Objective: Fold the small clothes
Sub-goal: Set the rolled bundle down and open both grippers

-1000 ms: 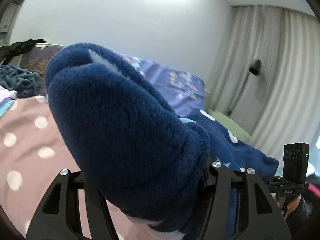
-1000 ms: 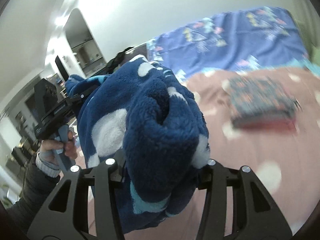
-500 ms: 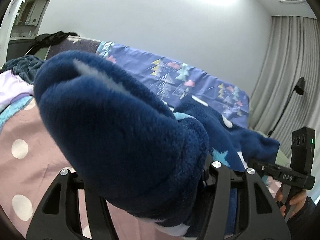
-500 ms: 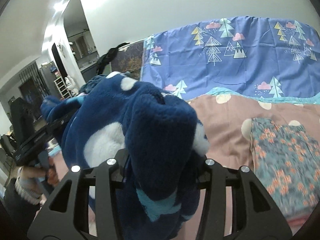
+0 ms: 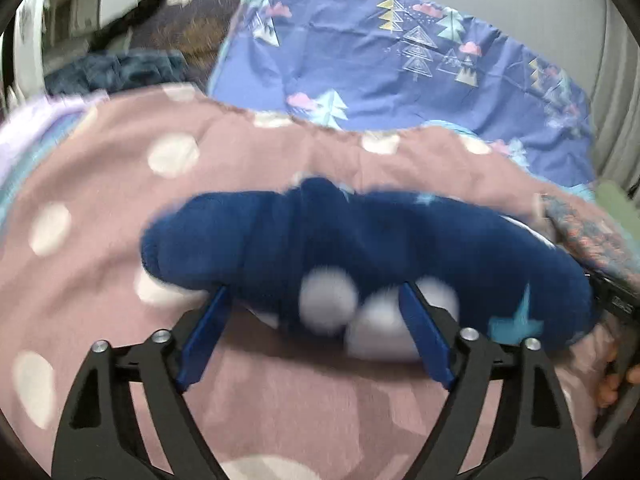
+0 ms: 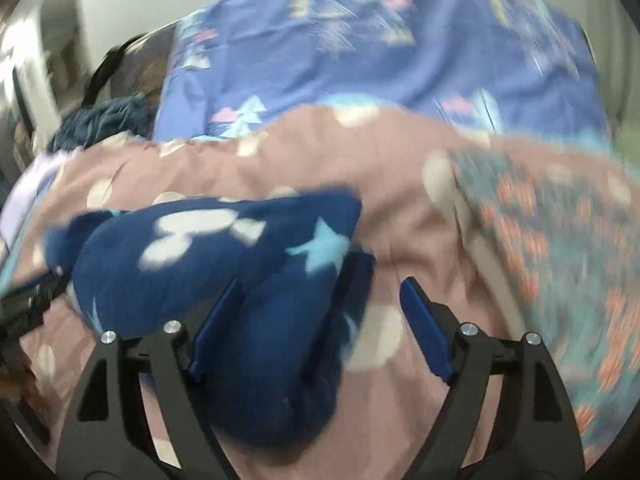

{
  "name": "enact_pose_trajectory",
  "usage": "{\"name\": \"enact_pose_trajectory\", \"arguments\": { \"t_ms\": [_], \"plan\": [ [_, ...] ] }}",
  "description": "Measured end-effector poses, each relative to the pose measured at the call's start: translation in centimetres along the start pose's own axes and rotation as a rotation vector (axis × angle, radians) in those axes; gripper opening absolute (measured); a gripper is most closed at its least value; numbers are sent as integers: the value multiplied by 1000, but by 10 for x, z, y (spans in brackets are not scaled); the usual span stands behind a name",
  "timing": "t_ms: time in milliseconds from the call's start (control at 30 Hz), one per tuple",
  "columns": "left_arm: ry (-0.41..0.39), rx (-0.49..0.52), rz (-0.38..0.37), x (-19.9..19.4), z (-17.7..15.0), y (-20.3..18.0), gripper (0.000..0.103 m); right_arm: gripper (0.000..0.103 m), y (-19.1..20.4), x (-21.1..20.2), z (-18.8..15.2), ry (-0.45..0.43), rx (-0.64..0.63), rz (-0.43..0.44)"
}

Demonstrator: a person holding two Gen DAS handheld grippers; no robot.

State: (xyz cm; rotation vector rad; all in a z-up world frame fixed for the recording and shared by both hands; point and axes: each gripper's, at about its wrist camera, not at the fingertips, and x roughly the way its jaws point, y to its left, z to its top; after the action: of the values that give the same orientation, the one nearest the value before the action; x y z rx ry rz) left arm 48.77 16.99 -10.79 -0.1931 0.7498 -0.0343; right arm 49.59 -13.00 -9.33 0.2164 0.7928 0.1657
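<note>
Fleece: navy garment (image 5: 360,248) with white dots and pale-blue stars, bunched in a long roll on the pink dotted bedspread (image 5: 100,168).
Left gripper (image 5: 316,320): jaws have just been opening, now wide; blue pads (image 5: 204,336) clear of the cloth sides. Fleece lies across the tips, from 10 to 2 o'clock, lower edge dipping between the pads.
Right gripper (image 6: 320,320): jaws have just been opening, now wide. Fleece (image 6: 224,256) sits at 10 to 12 o'clock, one fold hanging down between the jaws against the left pad (image 6: 216,324); right pad stands free.
Floral garment (image 6: 560,264): folded, 2 o'clock of right gripper, apart from the fleece.
Blue tree-print cover (image 5: 400,60): 12 o'clock, far end of the bed.
Blur: heavy in both views.
</note>
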Motion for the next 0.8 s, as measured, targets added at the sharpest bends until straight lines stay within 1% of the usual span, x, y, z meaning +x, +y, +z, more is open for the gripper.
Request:
{"name": "enact_pose_trajectory", "arguments": {
  "t_ms": [33, 67, 100, 167, 233, 300, 333, 367, 400, 433, 467, 500, 567, 600, 633, 733, 800],
  "plan": [
    [2, -11, -15, -5, -1, 3, 87, 82, -9, -5, -2, 8, 50, 29],
    [-1, 6, -17, -12, -5, 2, 87, 82, -13, -13, -4, 7, 71, 29],
    [-2, 38, -17, -18, -7, -1, 87, 82, -14, -20, -6, -4, 66, 27],
    [-8, 96, -17, -29, -17, -16, 88, 82, -7, -45, -17, -40, 7, 3],
    [-34, 159, -43, -55, -31, -34, 91, 82, 5, -79, -34, -72, -77, 10],
    [-82, 196, -55, -82, -46, -51, 96, 85, 13, -109, -56, -98, -133, -9],
    [-109, 211, -65, -97, -54, -56, 99, 88, 16, -126, -65, -118, -156, -23],
    [-137, 226, -74, -112, -63, -63, 100, 91, 20, -147, -75, -147, -175, -37],
    [-178, 249, -79, -136, -76, -72, 101, 93, 22, -170, -86, -179, -185, -57],
    [-191, 262, -85, -147, -82, -77, 102, 97, 23, -185, -92, -200, -185, -68],
    [-206, 282, -99, -163, -92, -85, 102, 100, 24, -211, -104, -229, -174, -73],
    [-228, 303, -120, -185, -104, -92, 102, 101, 24, -226, -109, -241, -165, -69],
    [-248, 317, -140, -211, -119, -101, 102, 101, 27, -266, -126, -269, -140, -58],
    [-262, 318, -145, -230, -129, -108, 102, 101, 29, -284, -134, -283, -132, -67],
    [-271, 312, -150, -241, -135, -110, 102, 101, 32, -302, -143, -297, -132, -83],
    [-268, 278, -196, -280, -157, -119, 102, 101, 46, -345, -166, -316, -179, -144],
    [-282, 274, -192, -307, -169, -123, 102, 101, 51, -368, -178, -334, -203, -157]
  ]
}}
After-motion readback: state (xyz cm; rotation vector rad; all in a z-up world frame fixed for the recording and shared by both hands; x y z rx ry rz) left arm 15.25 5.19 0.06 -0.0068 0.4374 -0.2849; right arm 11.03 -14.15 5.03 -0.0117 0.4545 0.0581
